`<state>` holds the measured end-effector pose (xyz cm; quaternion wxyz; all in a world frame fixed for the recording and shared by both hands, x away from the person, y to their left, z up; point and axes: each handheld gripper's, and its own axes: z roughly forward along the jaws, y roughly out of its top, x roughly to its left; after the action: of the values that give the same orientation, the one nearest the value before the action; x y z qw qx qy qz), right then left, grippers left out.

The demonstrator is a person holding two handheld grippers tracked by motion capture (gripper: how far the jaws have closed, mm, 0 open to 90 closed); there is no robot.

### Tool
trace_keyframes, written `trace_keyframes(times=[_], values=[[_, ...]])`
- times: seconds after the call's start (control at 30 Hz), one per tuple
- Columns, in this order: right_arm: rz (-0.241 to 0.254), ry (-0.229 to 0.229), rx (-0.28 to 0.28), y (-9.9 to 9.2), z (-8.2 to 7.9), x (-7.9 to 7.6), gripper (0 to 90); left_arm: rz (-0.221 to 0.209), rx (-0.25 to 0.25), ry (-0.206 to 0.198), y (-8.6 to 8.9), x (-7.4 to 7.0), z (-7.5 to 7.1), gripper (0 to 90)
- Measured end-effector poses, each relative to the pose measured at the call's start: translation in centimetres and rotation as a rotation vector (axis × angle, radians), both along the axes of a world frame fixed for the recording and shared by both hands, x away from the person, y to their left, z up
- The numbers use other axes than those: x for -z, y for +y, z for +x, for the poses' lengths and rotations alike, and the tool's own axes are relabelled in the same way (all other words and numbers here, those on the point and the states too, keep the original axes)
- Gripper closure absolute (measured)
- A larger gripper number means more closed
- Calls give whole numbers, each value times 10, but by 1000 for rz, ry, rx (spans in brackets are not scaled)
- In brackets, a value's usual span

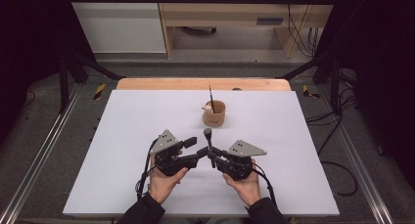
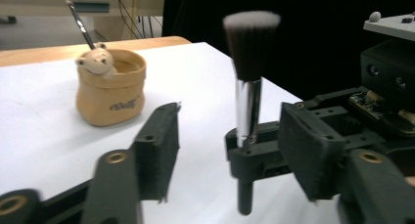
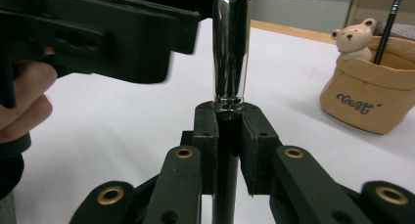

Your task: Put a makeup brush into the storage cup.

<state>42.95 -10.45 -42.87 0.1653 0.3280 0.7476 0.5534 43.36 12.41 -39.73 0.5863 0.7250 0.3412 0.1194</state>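
Observation:
A makeup brush (image 1: 208, 135) with a chrome ferrule (image 3: 230, 53) and a dark bristle head (image 2: 250, 35) stands upright above the white table. My right gripper (image 3: 228, 136) is shut on its black handle just below the ferrule. My left gripper (image 2: 235, 150) is open. In the left gripper view its pads stand apart on either side of the brush and touch nothing. In the high view the two grippers (image 1: 195, 146) (image 1: 212, 156) meet tip to tip at the table's front middle. A tan pouch-shaped cup (image 1: 214, 113) with a small bear figure (image 2: 98, 60) stands behind them.
A thin dark brush (image 1: 211, 96) leans inside the cup (image 3: 372, 94). The white table top (image 1: 122, 136) spreads wide on both sides, with a wooden strip (image 1: 161, 83) along its far edge. Black frame legs and cables stand on the floor around it.

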Motion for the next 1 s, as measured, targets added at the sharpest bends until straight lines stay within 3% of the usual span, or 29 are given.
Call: trace_keyframes(times=[0.37, 0.5, 0.67, 1.0], values=[[7, -6, 44, -13, 5, -2, 788, 48, -51, -9, 25, -6, 0, 192], [12, -9, 52, -17, 6, -4, 788, 69, -61, -6, 33, -6, -1, 156], [21, -19, 65, -21, 7, -8, 788, 126, -78, -7, 46, -3, -2, 116], [34, -26, 97, -30, 10, -13, 788, 159, -121, -7, 72, 2, -2, 90]])
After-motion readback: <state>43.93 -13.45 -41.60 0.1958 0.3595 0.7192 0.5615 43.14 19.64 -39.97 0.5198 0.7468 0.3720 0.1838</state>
